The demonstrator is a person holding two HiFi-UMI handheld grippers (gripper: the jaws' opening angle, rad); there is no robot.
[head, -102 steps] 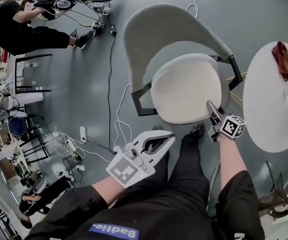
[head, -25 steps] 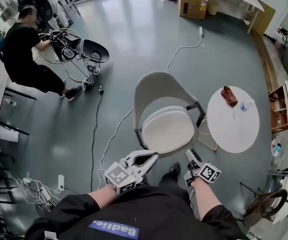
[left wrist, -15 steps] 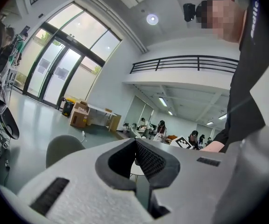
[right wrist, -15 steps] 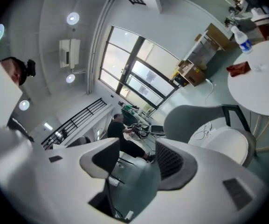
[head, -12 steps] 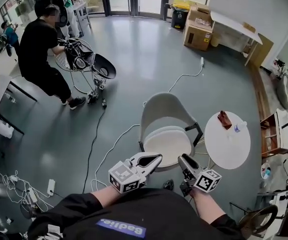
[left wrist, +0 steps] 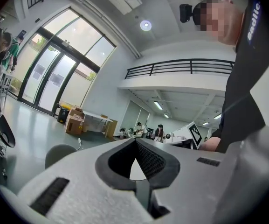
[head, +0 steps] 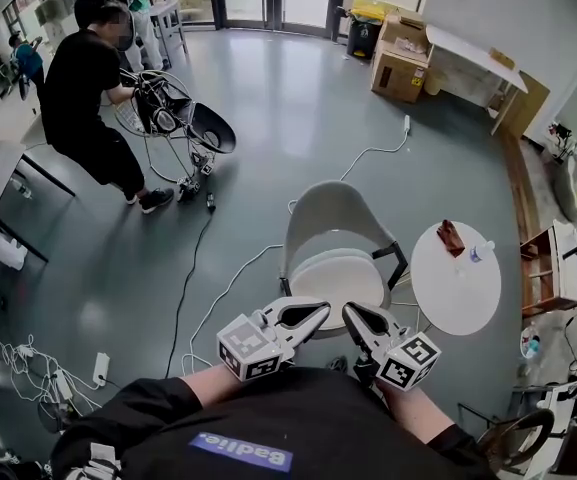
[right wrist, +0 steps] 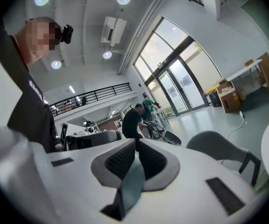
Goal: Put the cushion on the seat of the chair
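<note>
The chair is standing on open grey floor, with free room from its 9 to its 12 o'clock. A round white table is crowding its 3 o'clock edge, just beside the armrest. A white cable is trailing across the floor at 8 o'clock. A person in black is working well apart at 10 o'clock, and cardboard boxes are sitting far off at 1 o'clock.

The cushion is lying flat on the seat, its long axis running roughly 9 to 3 o'clock, the backrest rising at its 12 o'clock.

Both grippers are hovering at the seat's 6 o'clock edge, apart from the cushion. The left gripper is holding its fingers pressed together on nothing. The right gripper is closing its jaws, the tips almost meeting, with nothing between them.
</note>
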